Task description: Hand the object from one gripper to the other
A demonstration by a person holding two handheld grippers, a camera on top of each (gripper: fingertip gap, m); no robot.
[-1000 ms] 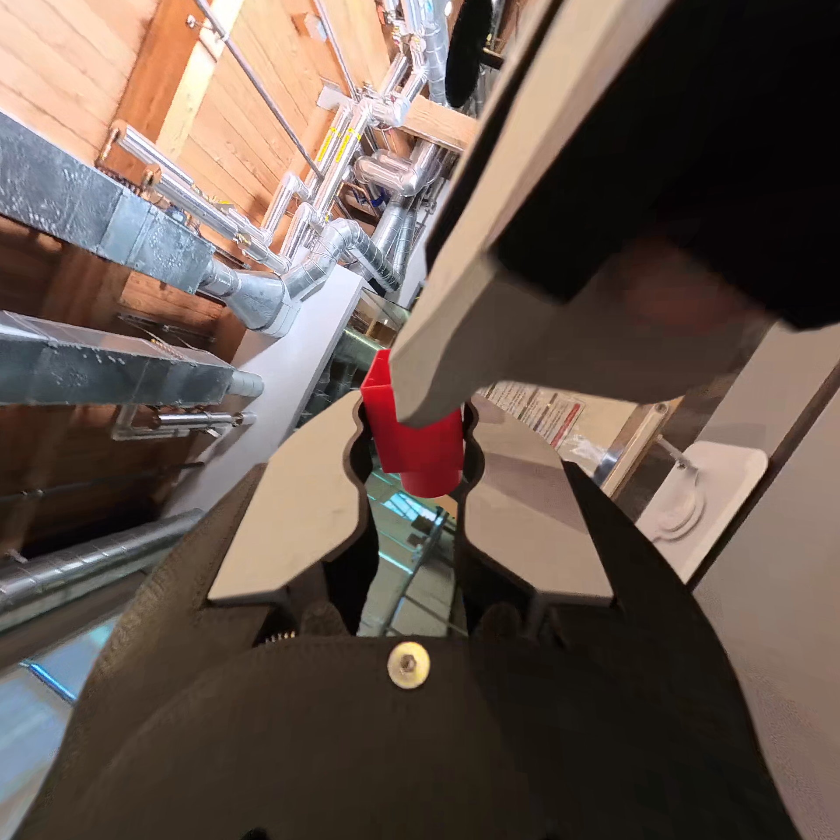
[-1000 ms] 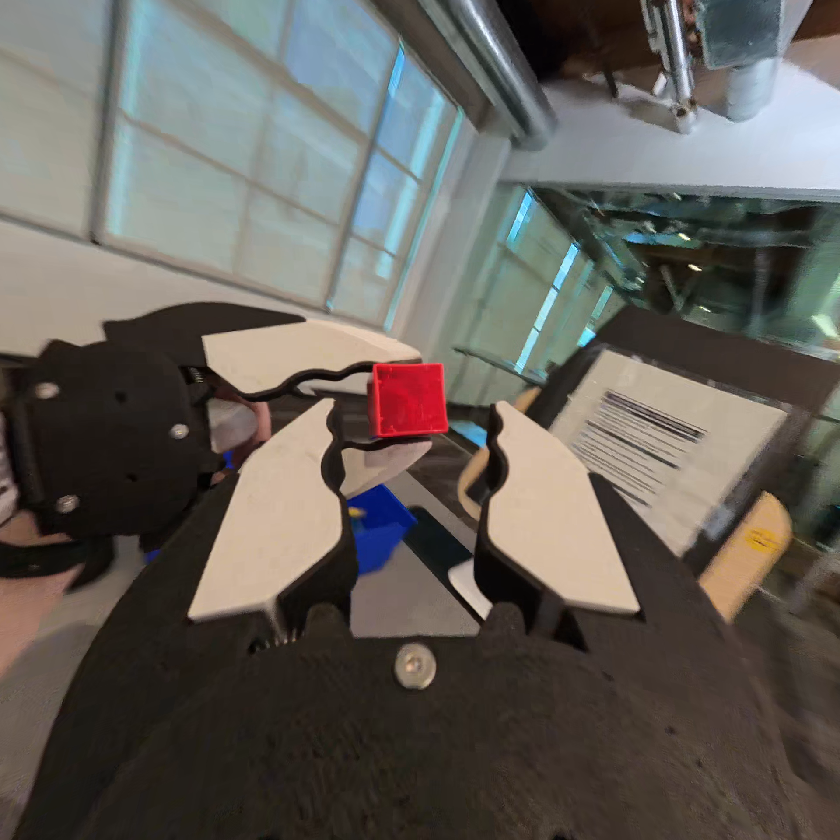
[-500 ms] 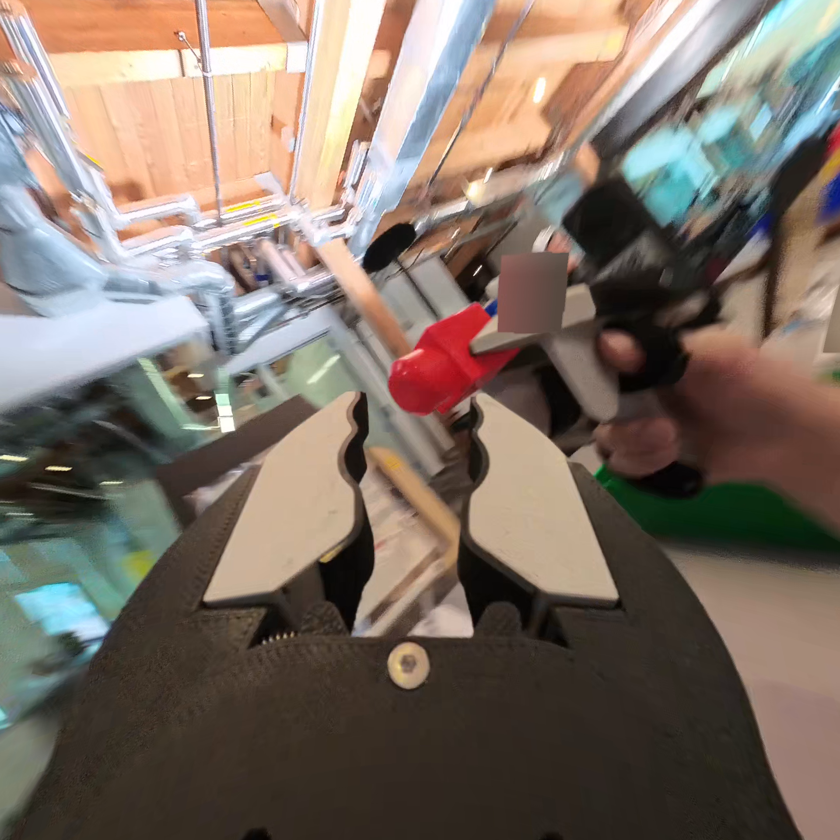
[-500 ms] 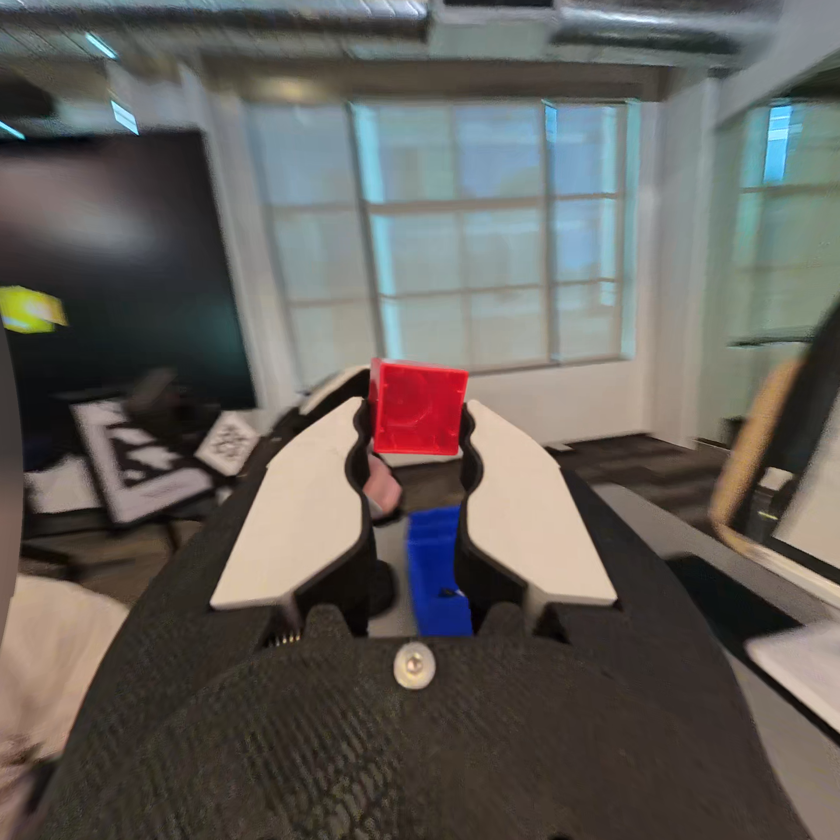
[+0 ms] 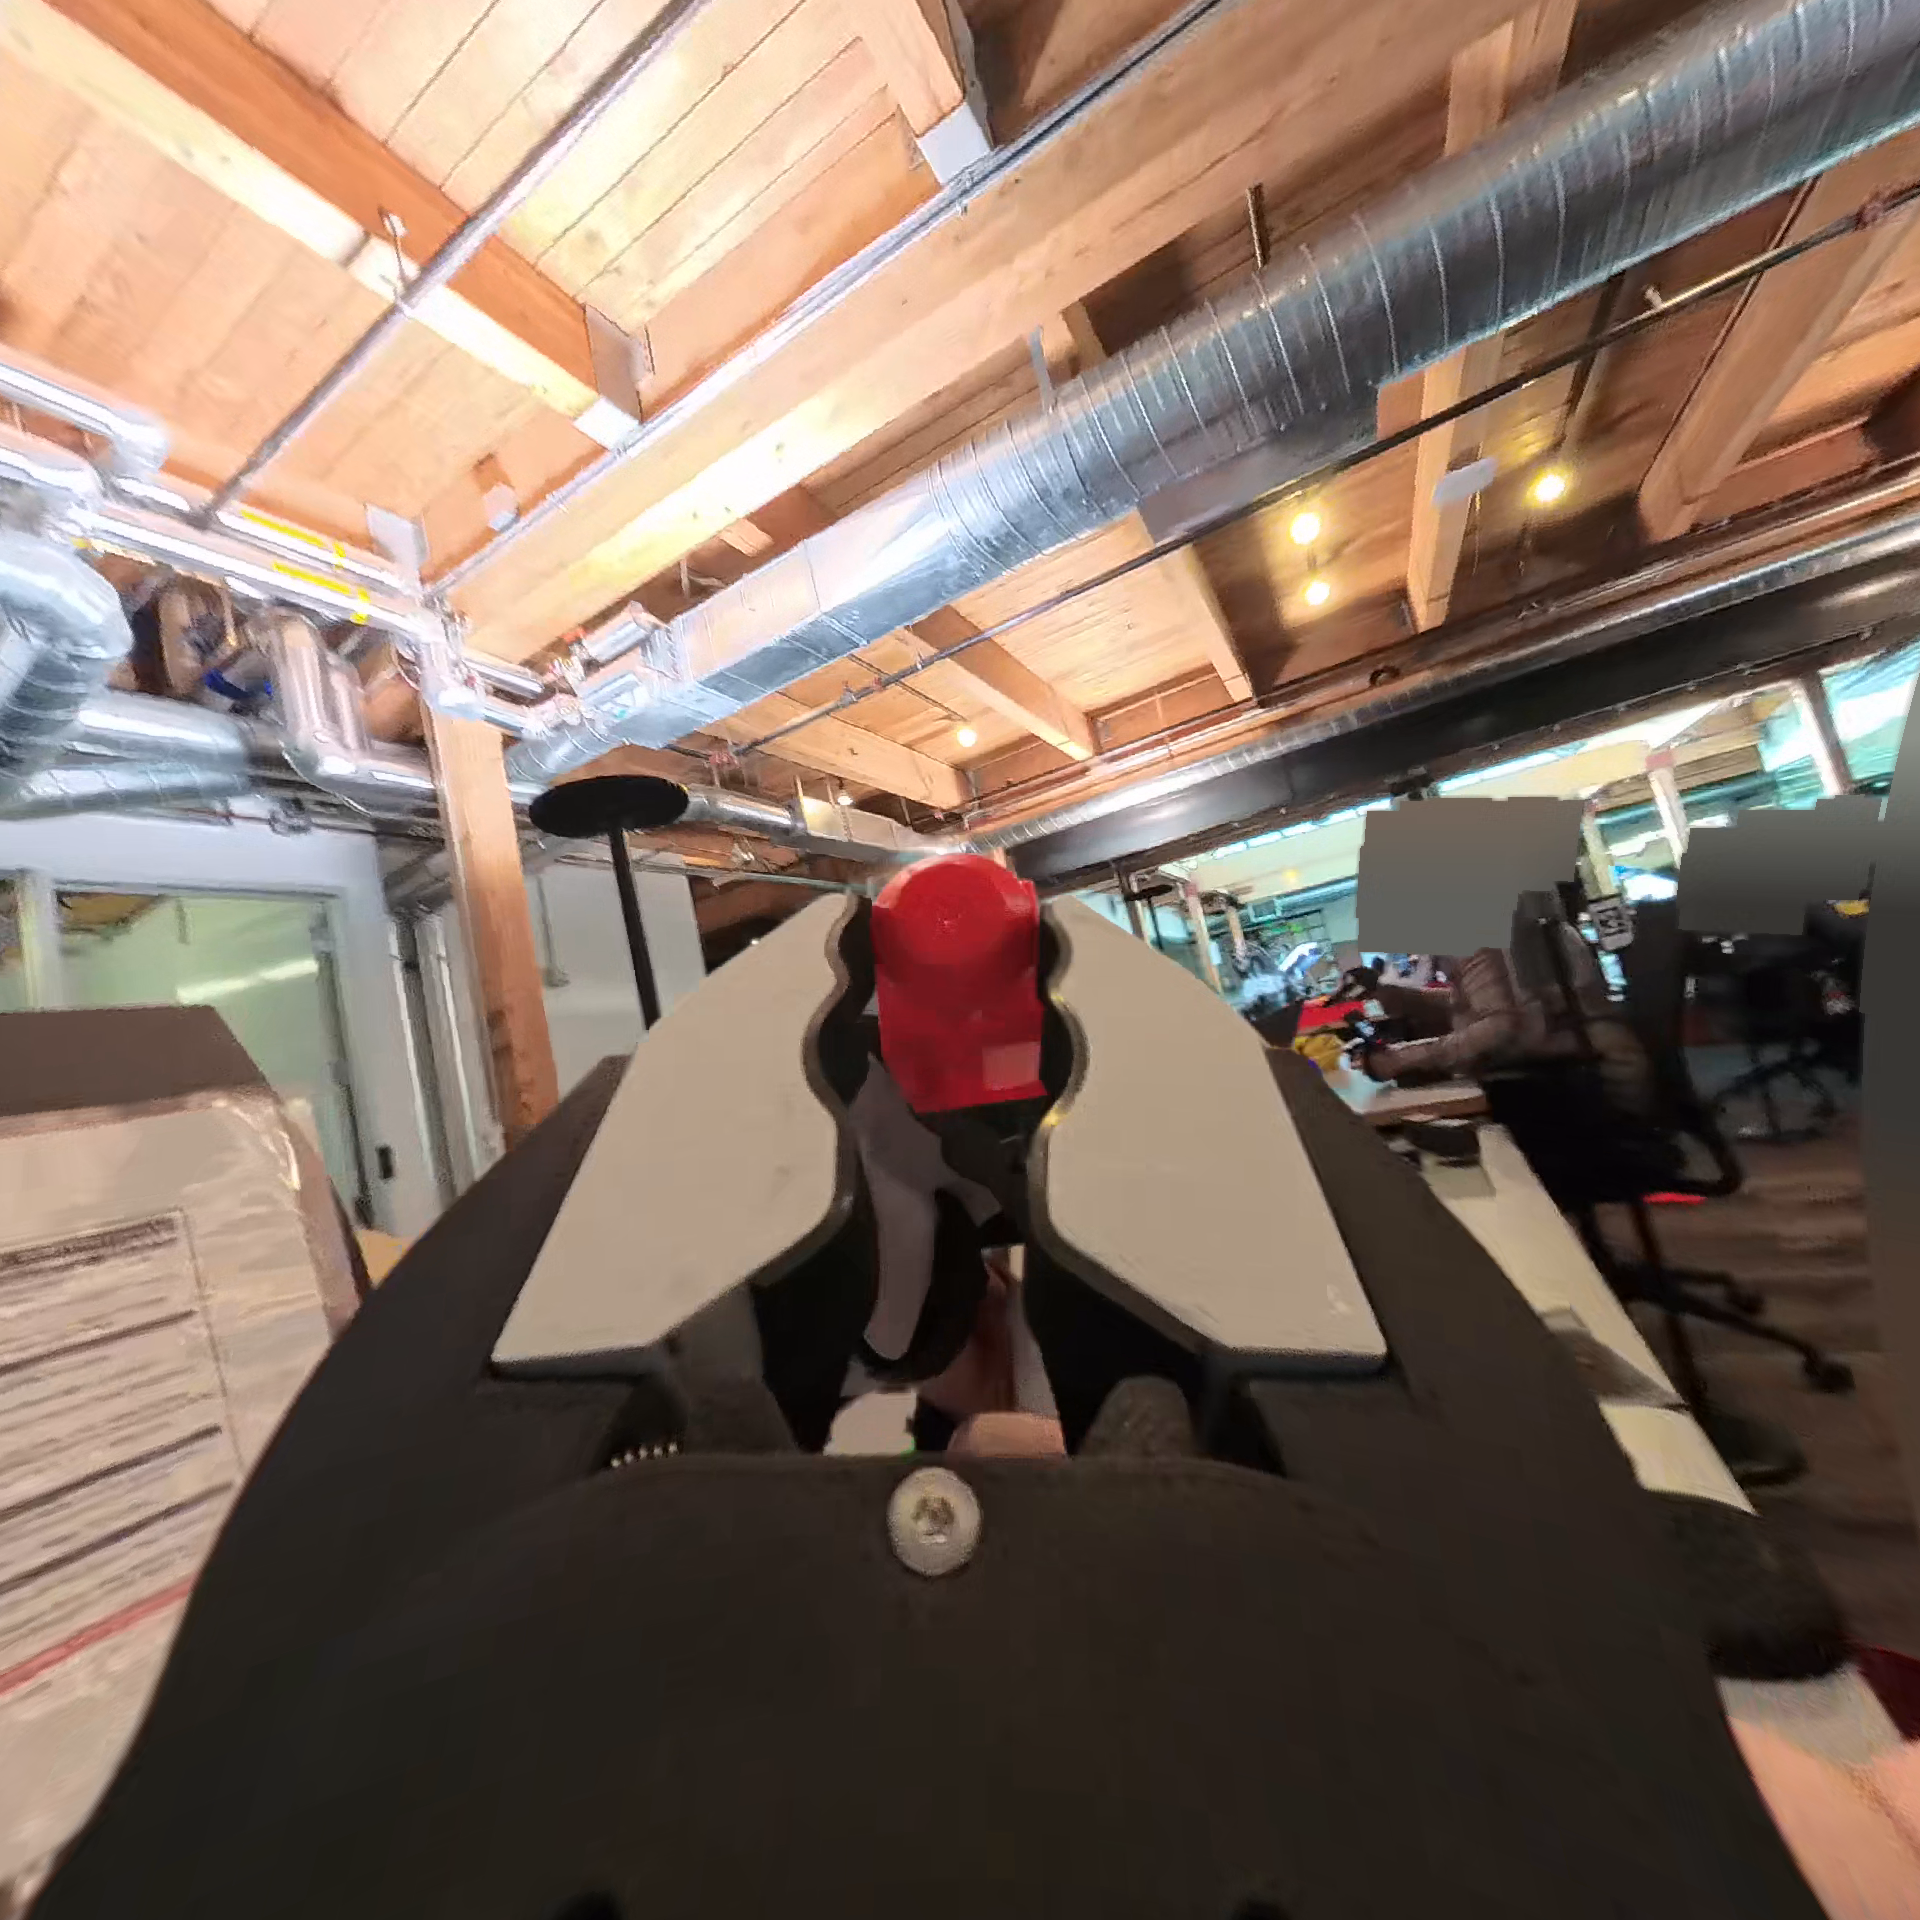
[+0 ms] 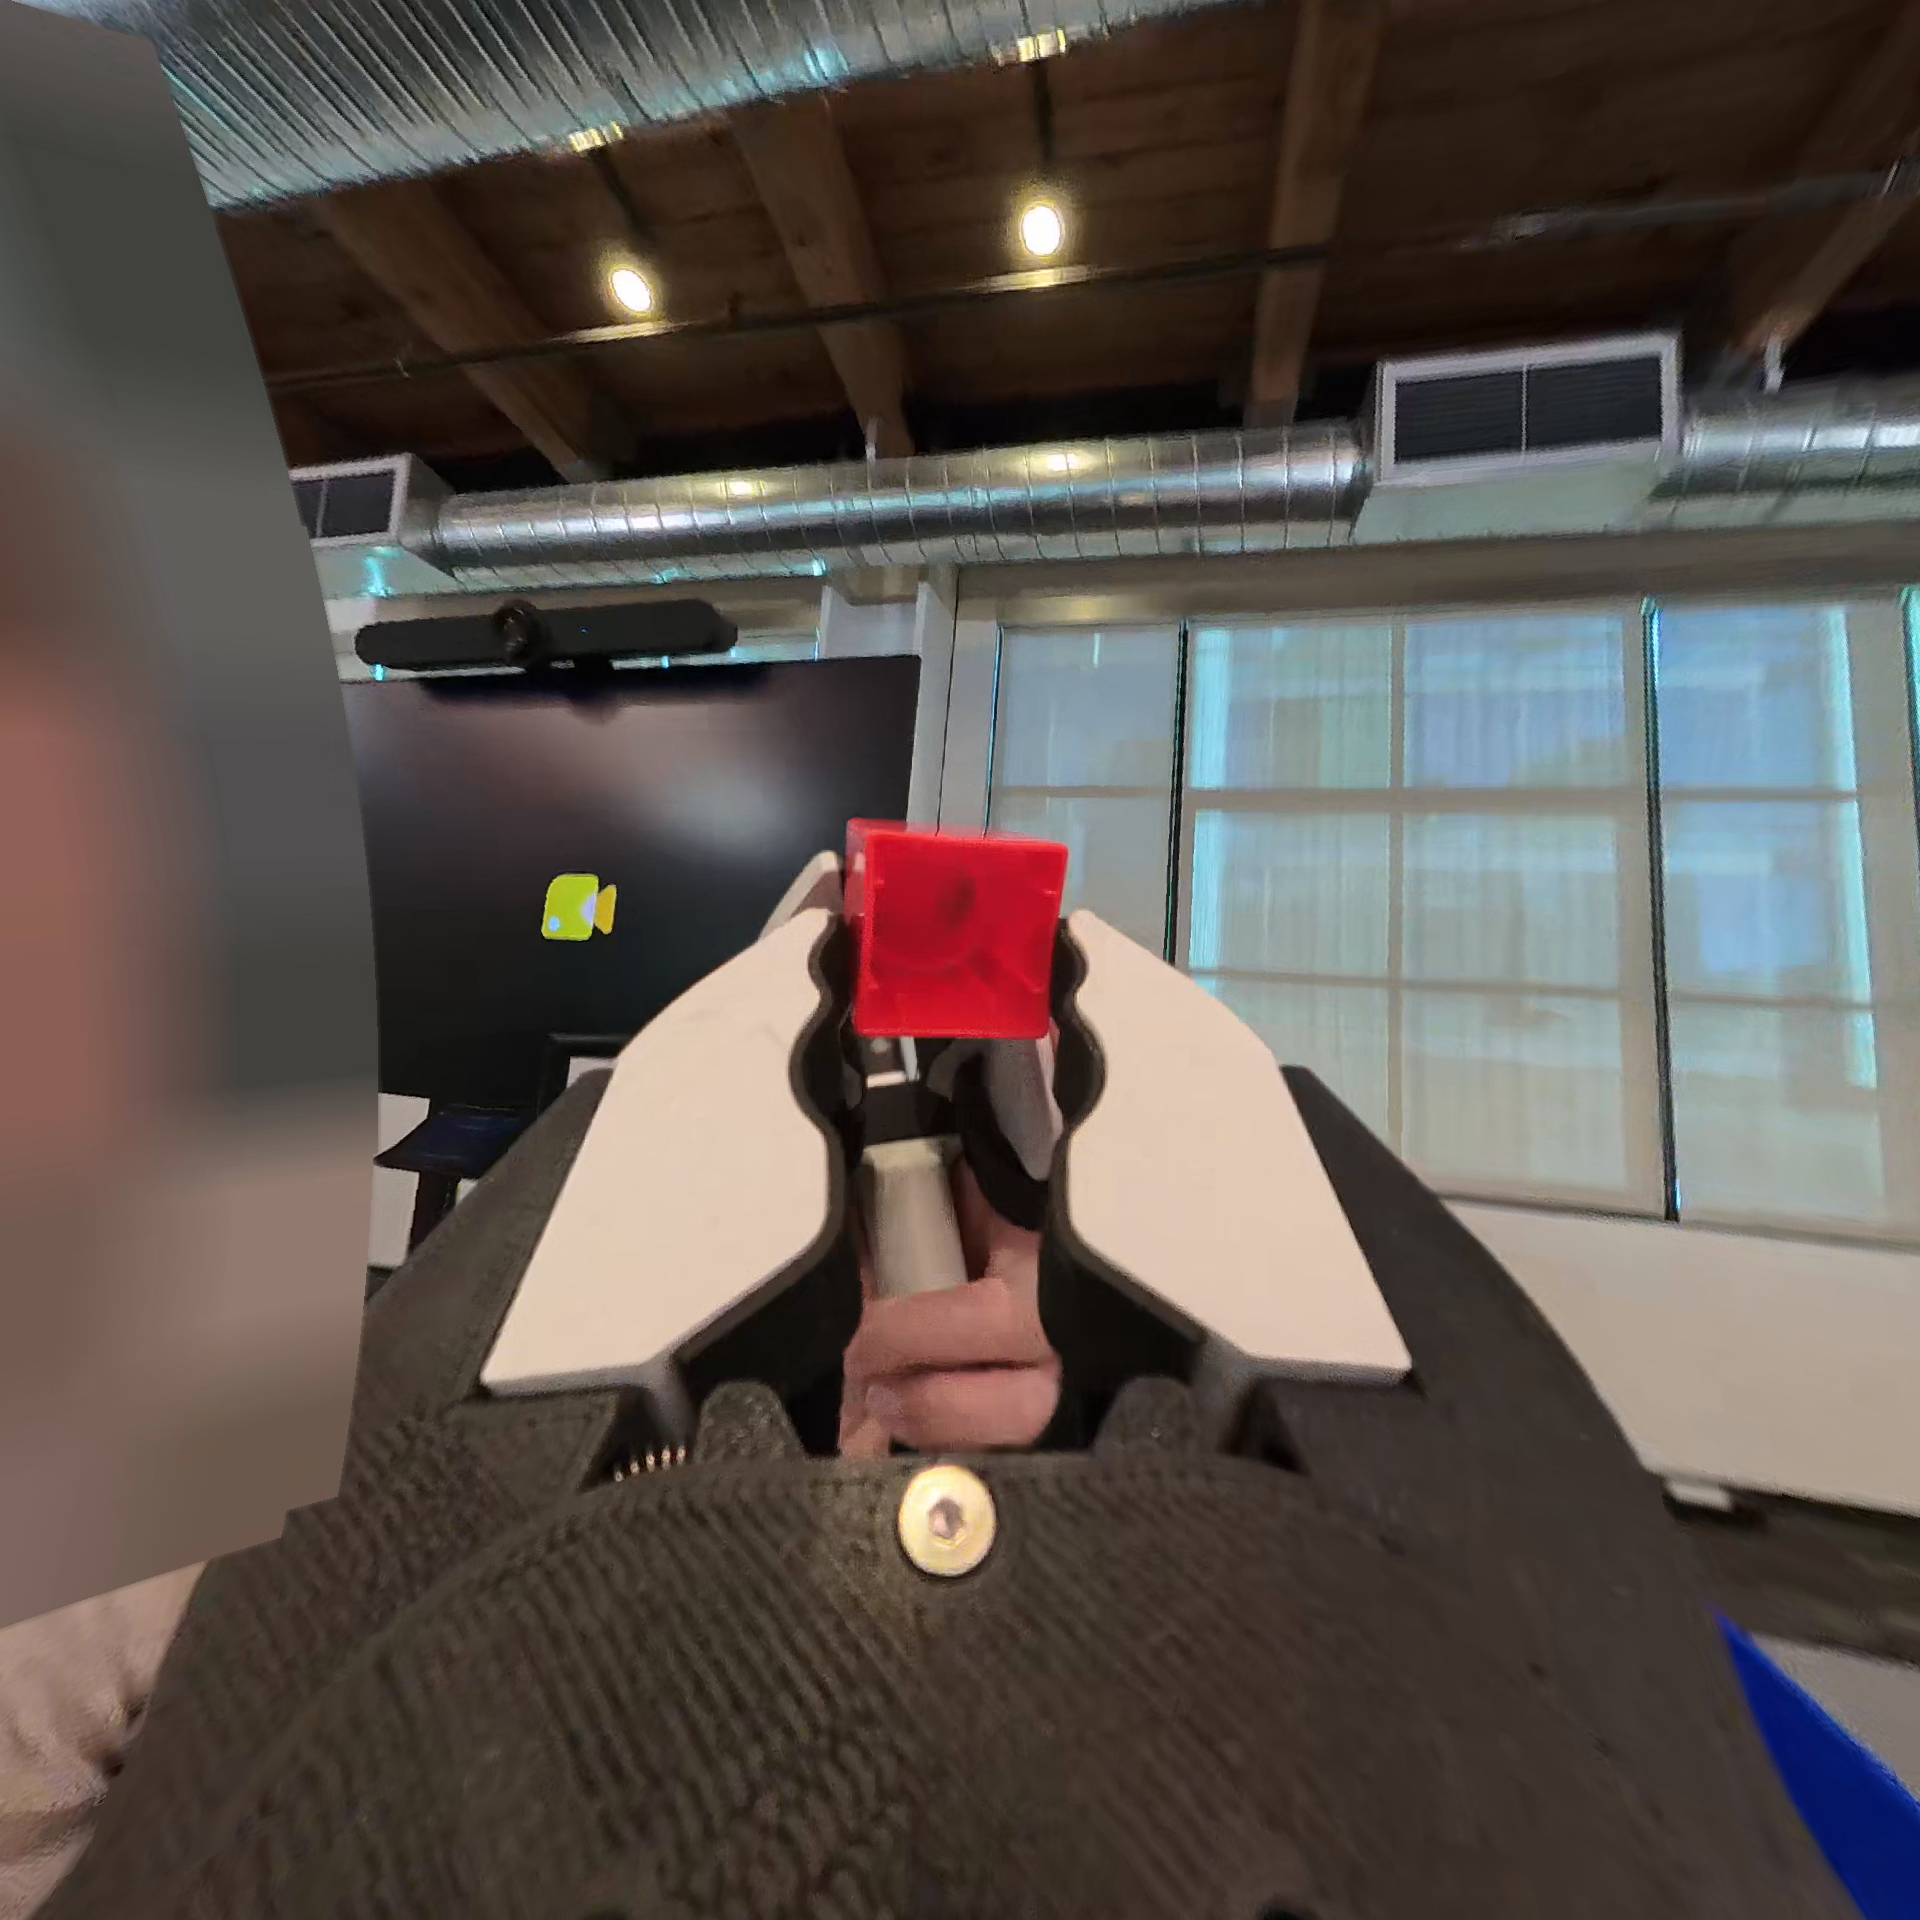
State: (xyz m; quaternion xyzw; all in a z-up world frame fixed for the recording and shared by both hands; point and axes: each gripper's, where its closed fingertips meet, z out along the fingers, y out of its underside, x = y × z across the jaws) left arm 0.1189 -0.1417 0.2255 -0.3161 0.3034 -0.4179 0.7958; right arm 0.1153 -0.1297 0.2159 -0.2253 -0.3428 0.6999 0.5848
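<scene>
The red plastic block (image 5: pixel 956 997) has a rounded end and a square hollow end (image 6: pixel 956 935). It sits between the fingertips of both grippers, which face each other in mid-air. My left gripper (image 5: pixel 951 966) has its fingers closed against the block's sides. My right gripper (image 6: pixel 951 966) is also closed on the block's square end. In the left wrist view a finger (image 5: pixel 894 1195) of the right gripper shows through the gap below the block. In the right wrist view a finger (image 6: pixel 914 1216) of the left gripper and the person's hand (image 6: pixel 945 1351) show in the gap.
Wooden ceiling beams and a silver duct (image 5: pixel 1247 416) are overhead. A wrapped box (image 5: pixel 125 1299) is at the left. An office chair (image 5: pixel 1621 1091) and desks are at the right. A dark screen (image 6: pixel 623 831) and windows (image 6: pixel 1507 883) lie ahead of the right gripper. Both grippers' tips are close together, under 4 cm apart.
One second ago only the left gripper held the block and the right was open. The right then closed on it and carried it off. Now both grippers sit around it, and both views have swung.
</scene>
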